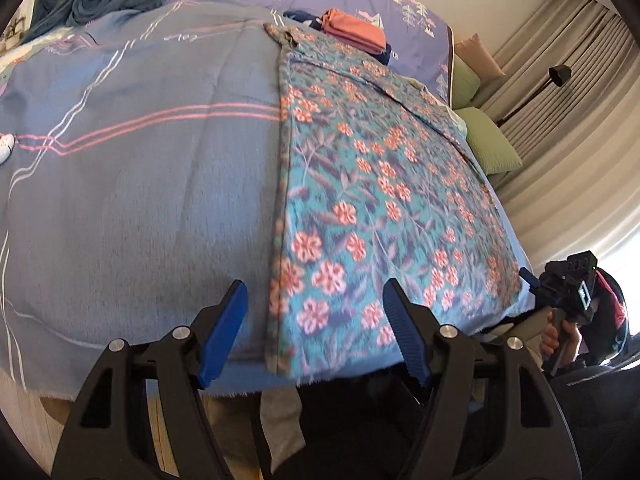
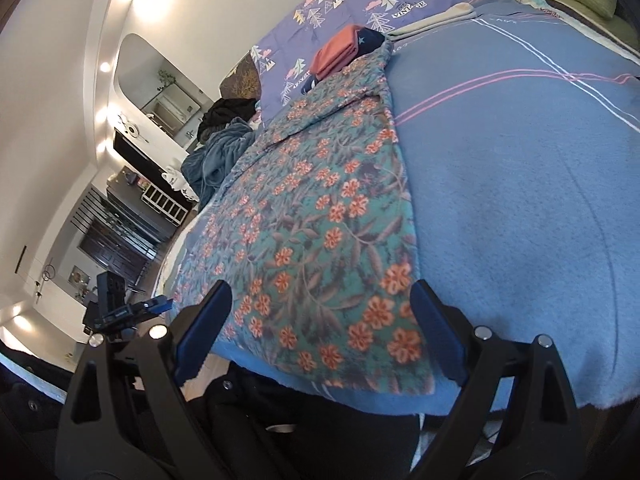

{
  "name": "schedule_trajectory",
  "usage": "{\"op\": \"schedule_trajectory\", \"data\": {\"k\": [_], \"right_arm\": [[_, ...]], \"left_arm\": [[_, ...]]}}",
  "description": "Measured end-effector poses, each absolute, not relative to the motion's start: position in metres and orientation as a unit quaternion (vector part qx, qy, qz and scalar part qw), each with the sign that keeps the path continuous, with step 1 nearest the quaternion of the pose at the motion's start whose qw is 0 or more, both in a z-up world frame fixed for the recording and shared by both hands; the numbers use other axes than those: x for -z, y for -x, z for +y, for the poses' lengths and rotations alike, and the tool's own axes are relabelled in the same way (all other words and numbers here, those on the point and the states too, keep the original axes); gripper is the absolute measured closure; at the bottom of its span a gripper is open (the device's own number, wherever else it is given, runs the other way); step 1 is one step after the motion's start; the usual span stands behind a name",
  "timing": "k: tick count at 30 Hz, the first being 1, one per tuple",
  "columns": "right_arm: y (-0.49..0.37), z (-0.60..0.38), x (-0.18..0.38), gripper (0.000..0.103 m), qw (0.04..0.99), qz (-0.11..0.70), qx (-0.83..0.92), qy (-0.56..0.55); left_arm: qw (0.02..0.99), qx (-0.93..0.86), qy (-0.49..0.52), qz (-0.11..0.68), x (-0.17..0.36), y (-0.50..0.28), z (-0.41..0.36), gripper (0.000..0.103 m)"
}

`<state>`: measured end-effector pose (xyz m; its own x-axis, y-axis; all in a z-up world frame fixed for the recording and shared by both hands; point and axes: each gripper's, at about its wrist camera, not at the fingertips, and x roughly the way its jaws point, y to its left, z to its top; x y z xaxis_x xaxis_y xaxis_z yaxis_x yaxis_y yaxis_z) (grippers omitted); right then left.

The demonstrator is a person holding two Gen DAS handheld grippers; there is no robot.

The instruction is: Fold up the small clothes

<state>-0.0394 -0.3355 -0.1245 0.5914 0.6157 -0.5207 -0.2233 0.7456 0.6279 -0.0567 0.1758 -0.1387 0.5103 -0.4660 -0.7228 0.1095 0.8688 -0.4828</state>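
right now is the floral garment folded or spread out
Spread out: the floral garment lies flat and long on the blue blanket, its near hem at the bed's edge.

Floral garment (image 1: 372,184) lies flat on the blue blanket (image 1: 152,184), teal with orange-pink flowers, folded lengthwise into a long strip, straight edge toward the blanket's middle, near hem at the blanket's near edge, far end beside the folded pink cloth (image 1: 354,30).

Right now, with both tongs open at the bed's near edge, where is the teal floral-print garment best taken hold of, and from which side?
Probably the two near hem corners of the teal floral-print garment, approached from the near bed edge. It lies flat on the blue striped blanket, and its hem reaches that edge, so the left tongs and right tongs could each pinch a corner.
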Motion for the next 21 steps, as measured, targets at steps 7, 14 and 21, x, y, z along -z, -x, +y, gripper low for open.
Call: {"op": "schedule_trajectory", "data": {"k": [7, 14, 21], "right_arm": [[0.045, -0.34, 0.133, 0.012, 0.854, 0.392, -0.234, -0.251], [0.047, -0.344, 0.135, 0.012, 0.859, 0.395, -0.223, -0.238], [0.048, -0.341, 0.137, 0.012, 0.861, 0.399, -0.219, -0.227]], "left_arm": [[0.83, 0.19, 0.184, 0.491, 0.144, 0.069, 0.164, 0.033], [0.818, 0.194, 0.214, 0.499, 0.157, 0.068, 0.17, 0.033], [0.81, 0.203, 0.234, 0.498, 0.158, 0.065, 0.174, 0.031]]}}
